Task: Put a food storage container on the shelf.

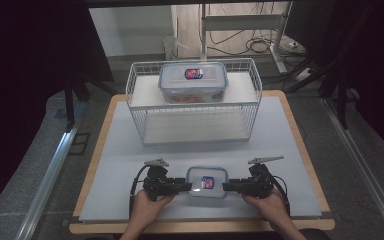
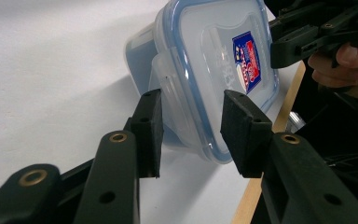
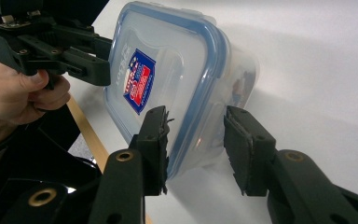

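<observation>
Small container on desk between both tongs: left tongs, right tongs both agape, straddling opposite end rims, ungripped.

- I see a small lidded container on the surface, between my left gripper and right gripper.
- Behind, a larger container sits atop a white wire rack.

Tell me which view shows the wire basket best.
The high view: the white wire basket appears whole at the table's far side, with a large lidded container on its upper shelf. The two gripper views look at the small container instead.
</observation>
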Available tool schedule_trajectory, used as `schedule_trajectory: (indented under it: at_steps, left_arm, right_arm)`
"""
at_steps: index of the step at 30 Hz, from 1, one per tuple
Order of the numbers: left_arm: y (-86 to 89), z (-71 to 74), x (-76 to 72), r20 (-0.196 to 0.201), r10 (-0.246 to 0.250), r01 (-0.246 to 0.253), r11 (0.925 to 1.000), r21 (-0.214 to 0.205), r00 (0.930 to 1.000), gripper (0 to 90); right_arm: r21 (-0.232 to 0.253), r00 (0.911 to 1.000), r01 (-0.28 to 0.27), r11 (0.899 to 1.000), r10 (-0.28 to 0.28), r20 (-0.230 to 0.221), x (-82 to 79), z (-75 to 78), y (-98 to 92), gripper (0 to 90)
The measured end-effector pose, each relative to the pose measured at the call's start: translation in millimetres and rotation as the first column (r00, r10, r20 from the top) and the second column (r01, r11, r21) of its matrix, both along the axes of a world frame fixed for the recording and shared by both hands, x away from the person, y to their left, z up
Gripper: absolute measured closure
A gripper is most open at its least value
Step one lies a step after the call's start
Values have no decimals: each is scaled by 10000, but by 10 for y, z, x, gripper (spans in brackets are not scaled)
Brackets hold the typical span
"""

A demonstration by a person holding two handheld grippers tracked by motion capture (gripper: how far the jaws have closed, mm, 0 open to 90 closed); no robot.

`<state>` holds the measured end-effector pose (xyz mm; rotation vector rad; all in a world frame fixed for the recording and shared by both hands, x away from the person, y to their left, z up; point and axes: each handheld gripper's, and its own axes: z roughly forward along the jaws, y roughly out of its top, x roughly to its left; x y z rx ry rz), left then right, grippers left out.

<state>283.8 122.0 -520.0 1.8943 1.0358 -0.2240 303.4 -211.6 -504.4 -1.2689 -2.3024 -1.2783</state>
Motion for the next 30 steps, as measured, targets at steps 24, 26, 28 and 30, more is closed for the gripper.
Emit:
schedule_trajectory:
  at_steps: [24, 26, 28, 30]
  left_arm:
    - [4, 39, -29, 237, 160, -162, 9998, 98, 9996, 664]
    - [4, 40, -31, 260, 198, -200, 9998, 99, 9995, 671]
    - [6, 41, -29, 239, 212, -215, 9997, 101, 9995, 674]
    - [11, 42, -28, 235, 215, -217, 9997, 101, 9995, 678]
  right_arm:
    - [93, 9994, 170, 9998, -172, 303, 6, 39, -21, 685]
    - [73, 9992, 167, 9998, -170, 371, 0, 46, -22, 690]
    - [13, 9987, 212, 9998, -213, 461, -2, 50, -17, 693]
    - [-9, 9984, 232, 9997, -231, 506, -1, 55, -16, 702]
